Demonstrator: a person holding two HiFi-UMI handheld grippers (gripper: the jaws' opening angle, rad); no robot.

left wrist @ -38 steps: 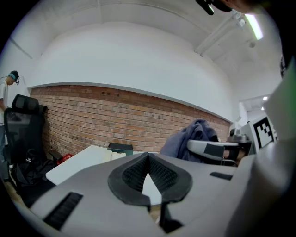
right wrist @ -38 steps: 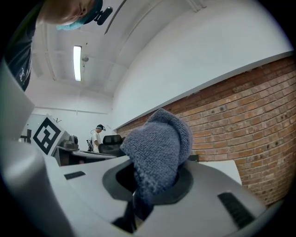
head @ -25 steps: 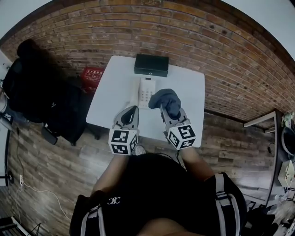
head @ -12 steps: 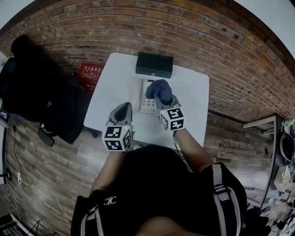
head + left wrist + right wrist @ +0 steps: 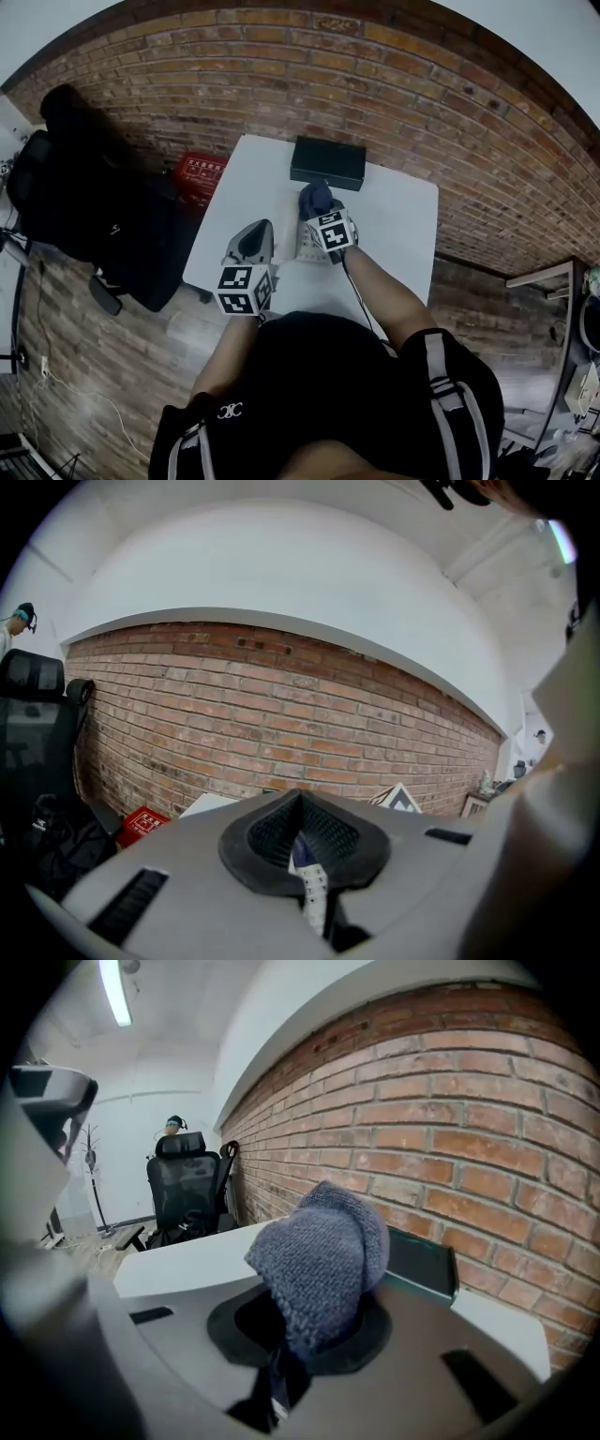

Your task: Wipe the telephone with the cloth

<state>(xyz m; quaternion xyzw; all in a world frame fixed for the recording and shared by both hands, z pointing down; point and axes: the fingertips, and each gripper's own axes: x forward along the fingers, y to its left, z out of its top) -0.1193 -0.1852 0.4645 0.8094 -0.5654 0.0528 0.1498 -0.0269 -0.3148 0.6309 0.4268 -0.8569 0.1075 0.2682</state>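
Note:
A white telephone [image 5: 302, 247] lies on the white table [image 5: 398, 225], mostly covered by my right gripper. That right gripper [image 5: 318, 212] is shut on a dark blue knitted cloth [image 5: 315, 197], which rests over the phone's far end. In the right gripper view the cloth [image 5: 323, 1251] bulges up out of the shut right gripper [image 5: 312, 1321]. My left gripper [image 5: 258, 230] hovers just left of the phone near the table's front edge, jaws shut and empty. Through the left gripper [image 5: 302, 810] I see the phone's keypad [image 5: 312, 892].
A black box [image 5: 328, 162] sits at the table's far edge against the brick wall. A red crate [image 5: 202, 172] and a black office chair [image 5: 89, 202] stand on the wooden floor at the left. The table's right half holds nothing.
My right gripper has carried the cloth forward and to the left, from beside the phone onto it. The left gripper has stayed at the phone's left, still shut.

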